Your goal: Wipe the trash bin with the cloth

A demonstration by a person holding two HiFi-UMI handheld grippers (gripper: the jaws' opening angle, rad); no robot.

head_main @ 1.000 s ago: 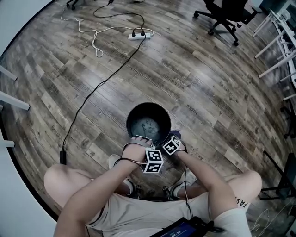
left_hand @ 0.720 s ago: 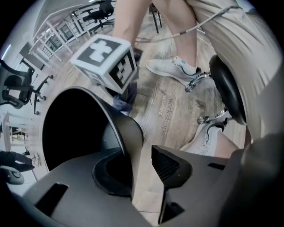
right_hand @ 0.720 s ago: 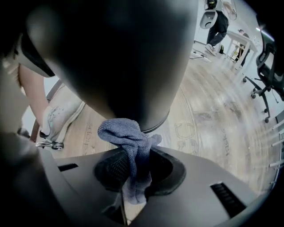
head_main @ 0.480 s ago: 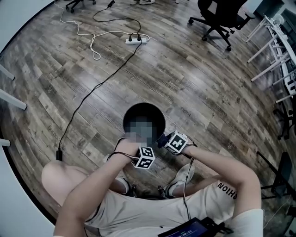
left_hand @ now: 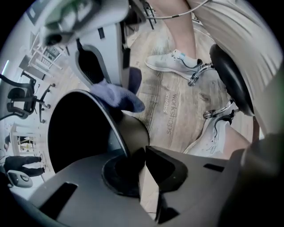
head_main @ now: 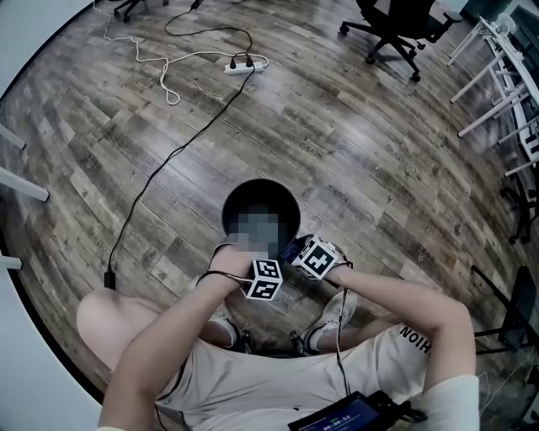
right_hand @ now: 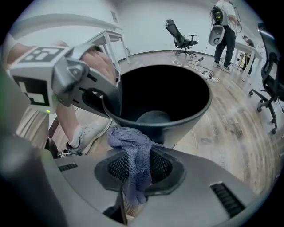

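Note:
The black round trash bin (head_main: 261, 212) stands on the wood floor between the person's feet. My left gripper (left_hand: 141, 157) points straight down at the bin's near rim (left_hand: 116, 128). Its jaws have just been closing, and they are shut with the rim between them. My right gripper (right_hand: 137, 170) is shut on a blue-grey cloth (right_hand: 133, 150), which bunches up above the jaws just outside the bin wall (right_hand: 177, 128), below the rim. In the left gripper view the cloth (left_hand: 117, 95) lies against the rim. In the head view both marker cubes sit at the bin's near edge, the left one (head_main: 265, 279) beside the right one (head_main: 318, 258).
A white power strip (head_main: 244, 63) with cables lies on the far floor, and a black cable (head_main: 160, 172) runs from it toward the left. An office chair (head_main: 396, 25) and white table legs (head_main: 497, 93) stand at the back right. The person's shoes (left_hand: 175, 62) are close to the bin.
My right gripper has risen with the cloth up the bin's near side toward the rim. The left gripper has stayed at the rim.

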